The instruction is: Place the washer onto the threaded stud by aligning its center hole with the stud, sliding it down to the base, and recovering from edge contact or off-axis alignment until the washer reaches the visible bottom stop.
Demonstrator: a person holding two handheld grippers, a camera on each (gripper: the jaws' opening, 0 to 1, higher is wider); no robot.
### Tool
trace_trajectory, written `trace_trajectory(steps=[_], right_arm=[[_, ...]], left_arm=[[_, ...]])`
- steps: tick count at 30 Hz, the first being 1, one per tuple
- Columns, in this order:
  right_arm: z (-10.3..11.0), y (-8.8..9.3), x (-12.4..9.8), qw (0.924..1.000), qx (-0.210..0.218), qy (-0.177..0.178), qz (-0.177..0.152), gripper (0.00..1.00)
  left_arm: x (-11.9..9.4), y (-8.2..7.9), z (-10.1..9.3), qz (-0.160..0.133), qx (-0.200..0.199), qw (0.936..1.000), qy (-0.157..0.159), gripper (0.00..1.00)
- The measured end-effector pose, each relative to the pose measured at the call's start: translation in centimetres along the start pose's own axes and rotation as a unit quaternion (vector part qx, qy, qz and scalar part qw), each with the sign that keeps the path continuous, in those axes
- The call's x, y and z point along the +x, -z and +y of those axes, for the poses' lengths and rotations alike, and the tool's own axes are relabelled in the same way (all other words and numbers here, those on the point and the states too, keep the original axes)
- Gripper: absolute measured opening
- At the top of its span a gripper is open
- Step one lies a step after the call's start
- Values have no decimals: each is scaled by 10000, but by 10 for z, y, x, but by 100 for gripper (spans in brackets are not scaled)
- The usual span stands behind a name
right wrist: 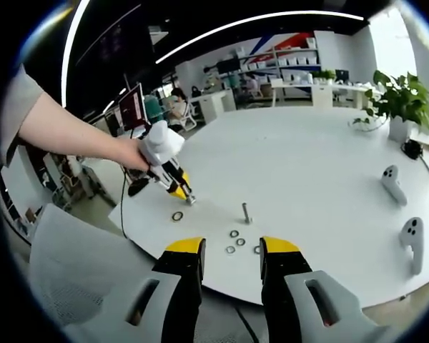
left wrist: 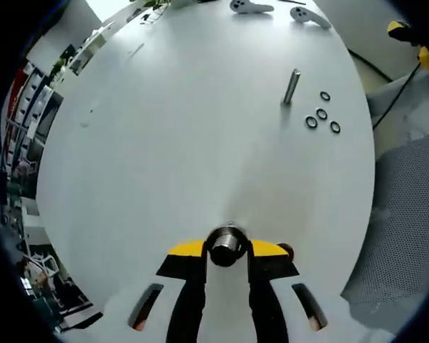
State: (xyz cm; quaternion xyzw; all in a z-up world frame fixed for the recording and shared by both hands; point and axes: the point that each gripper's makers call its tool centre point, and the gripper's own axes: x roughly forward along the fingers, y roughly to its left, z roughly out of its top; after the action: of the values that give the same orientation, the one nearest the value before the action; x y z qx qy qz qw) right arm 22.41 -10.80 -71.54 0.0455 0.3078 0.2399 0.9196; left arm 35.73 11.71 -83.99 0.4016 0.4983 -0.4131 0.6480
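**Steel washer at the left jaws, stud waiting across the surface**

Steel glints between the yellow-tipped jaws of the left hand-held gripper [left wrist: 227, 251]: a thick washer [left wrist: 225, 241] sits right at the tips, one jaw on each side of it. In the right gripper view that gripper is angled down to the white surface [left wrist: 164, 143] in a person's hand [right wrist: 134, 153], with a ring lying just beside its tip. Whether the jaws are actually pinching the washer or only bracketing it I cannot tell. The low, tip-down pose suits a pick-up from the flat, so I judge this to be the grasping step, with the placing not yet begun.

The threaded stud [left wrist: 292, 86] stands upright and bare, well apart from the left gripper. Four spare washers [left wrist: 322, 114] lie in a loose cluster just beside its base. They lie directly on the surface rather than in a tray or dish, probably kept close to the stud so each one has a short trip.

The right hand-held gripper [right wrist: 230, 251] hangs back off the near edge of the surface, its jaws wide apart and holding nothing, seemingly parked out of the way.

Two white controllers [left wrist: 252, 6] rest at the far side, away from the work.
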Motion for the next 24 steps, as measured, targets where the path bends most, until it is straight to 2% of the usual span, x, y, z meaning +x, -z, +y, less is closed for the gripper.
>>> trace_trajectory(steps=[13, 15, 24], right_arm=[[-1, 1, 0, 10000, -12, 23, 30, 32], [-1, 1, 0, 10000, -12, 25, 31, 32], [-1, 1, 0, 10000, -7, 26, 29, 32]], left_arm=[[18, 7, -5, 96, -141, 9998, 85, 20], [20, 4, -3, 32, -212, 9997, 97, 20], [19, 4, -4, 43, -305, 9995, 19, 21]])
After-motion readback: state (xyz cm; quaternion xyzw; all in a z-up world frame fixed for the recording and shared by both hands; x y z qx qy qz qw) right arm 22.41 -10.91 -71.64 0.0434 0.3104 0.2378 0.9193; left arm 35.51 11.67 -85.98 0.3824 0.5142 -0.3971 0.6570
